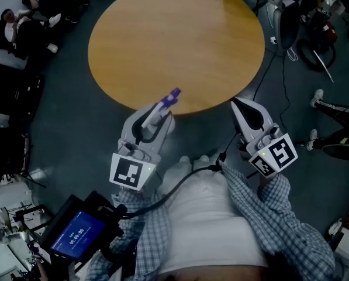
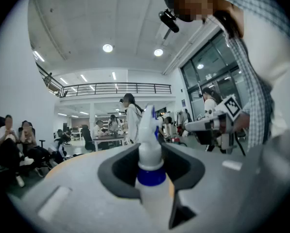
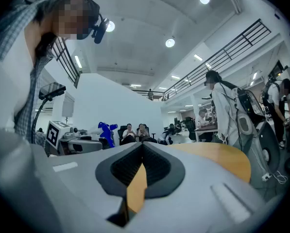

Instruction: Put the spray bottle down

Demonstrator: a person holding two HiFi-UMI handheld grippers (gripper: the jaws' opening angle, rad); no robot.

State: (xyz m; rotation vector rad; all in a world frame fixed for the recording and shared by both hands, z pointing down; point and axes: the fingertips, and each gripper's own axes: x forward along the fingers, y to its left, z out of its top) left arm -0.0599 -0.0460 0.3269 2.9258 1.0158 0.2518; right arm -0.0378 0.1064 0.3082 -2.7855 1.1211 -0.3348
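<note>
The spray bottle (image 1: pixel 167 101) was clamped between the fingers of the left gripper (image 1: pixel 156 115). Its long axis was pointed far and right, over the near edge of the round table (image 1: pixel 174 34). The right gripper (image 1: pixel 243 106) was kept closed, empty.

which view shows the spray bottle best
Left gripper view: the spray bottle fills the middle, between the jaws, collar and nozzle clear. Head view shows just its purple nozzle; right gripper view, a small distant nozzle.

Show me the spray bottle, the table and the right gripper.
spray bottle (image 2: pixel 151 176): left gripper view, its blue collar.
table (image 1: pixel 174 40): head view, bare wooden top.
right gripper (image 1: pixel 238 104): head view, tip of its jaws.
</note>
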